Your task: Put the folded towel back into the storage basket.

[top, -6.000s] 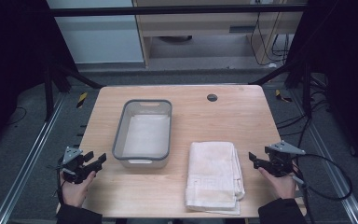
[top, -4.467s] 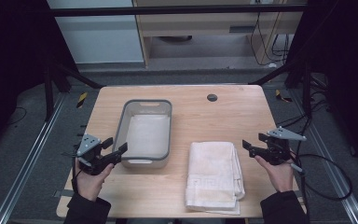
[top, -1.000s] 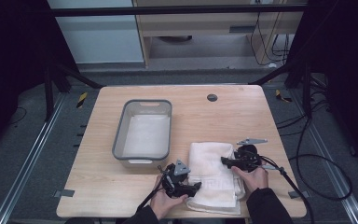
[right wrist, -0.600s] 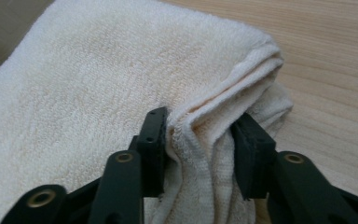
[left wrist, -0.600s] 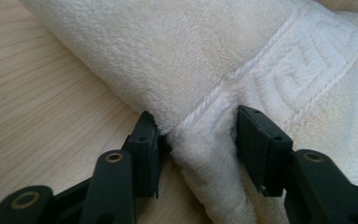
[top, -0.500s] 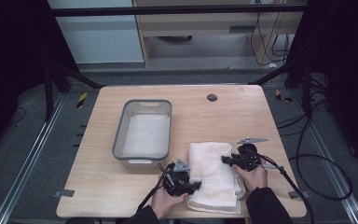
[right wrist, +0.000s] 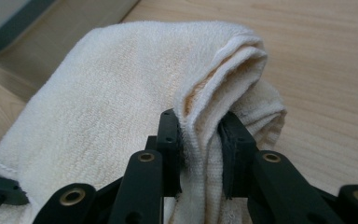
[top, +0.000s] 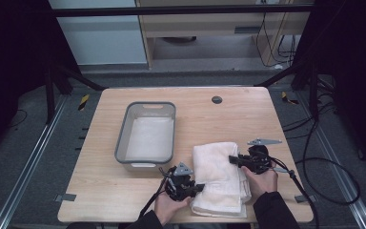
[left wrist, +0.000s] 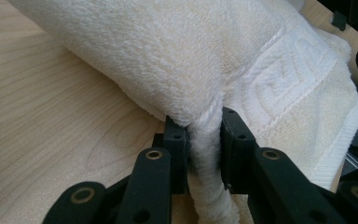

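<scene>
A folded white towel (top: 218, 177) lies on the wooden table (top: 228, 119), right of the grey tub. My left gripper (top: 196, 188) pinches the towel's near left edge; in the left gripper view its jaws squeeze a bunched fold of towel (left wrist: 177, 60) at the left gripper (left wrist: 204, 149). My right gripper (top: 232, 160) grips the towel's right edge; in the right gripper view the right gripper (right wrist: 200, 154) clamps several folded layers of the towel (right wrist: 107, 98). Both pairs of jaws have just been closing onto the cloth.
A grey plastic tub (top: 147, 134) with a white lining stands left of the towel, close to my left hand. A round dark grommet (top: 216, 99) sits near the table's far edge. Cables trail off the table's right side.
Both grippers have shut on the towel's edges, bunching the cloth between the jaws. The hands stay nearly where they were.
</scene>
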`<state>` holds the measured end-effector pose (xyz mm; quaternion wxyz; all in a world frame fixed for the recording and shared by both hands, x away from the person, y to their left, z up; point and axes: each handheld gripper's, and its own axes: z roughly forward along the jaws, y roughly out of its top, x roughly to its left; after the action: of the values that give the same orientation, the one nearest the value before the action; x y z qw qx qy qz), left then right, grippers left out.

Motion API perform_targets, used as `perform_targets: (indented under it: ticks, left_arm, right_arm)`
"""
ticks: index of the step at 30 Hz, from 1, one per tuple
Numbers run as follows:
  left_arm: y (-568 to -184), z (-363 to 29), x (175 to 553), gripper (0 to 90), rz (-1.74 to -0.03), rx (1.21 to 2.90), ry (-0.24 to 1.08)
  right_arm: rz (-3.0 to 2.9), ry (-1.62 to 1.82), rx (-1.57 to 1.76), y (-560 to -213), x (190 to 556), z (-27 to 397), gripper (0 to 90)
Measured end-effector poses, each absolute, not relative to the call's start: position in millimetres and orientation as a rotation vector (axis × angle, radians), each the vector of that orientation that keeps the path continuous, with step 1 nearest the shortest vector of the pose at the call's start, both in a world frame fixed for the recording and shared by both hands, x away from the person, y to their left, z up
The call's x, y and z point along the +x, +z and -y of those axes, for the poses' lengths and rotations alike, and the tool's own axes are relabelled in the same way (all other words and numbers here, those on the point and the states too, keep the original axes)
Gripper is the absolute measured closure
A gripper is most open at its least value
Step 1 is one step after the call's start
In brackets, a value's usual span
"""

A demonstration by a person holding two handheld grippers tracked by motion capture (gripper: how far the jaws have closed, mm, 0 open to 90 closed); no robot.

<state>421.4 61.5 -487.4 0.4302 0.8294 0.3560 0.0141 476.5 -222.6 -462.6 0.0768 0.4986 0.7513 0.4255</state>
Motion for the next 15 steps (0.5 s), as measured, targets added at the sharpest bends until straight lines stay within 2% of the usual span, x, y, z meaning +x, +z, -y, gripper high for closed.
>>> perform_targets:
  ticks: [15]
  left_arm:
    - [-455,-69,414,74.6,-0.820,1.999,0.105]
  right_arm:
    - [-2.168,1.373,1.409,-425,462,225,73.1]
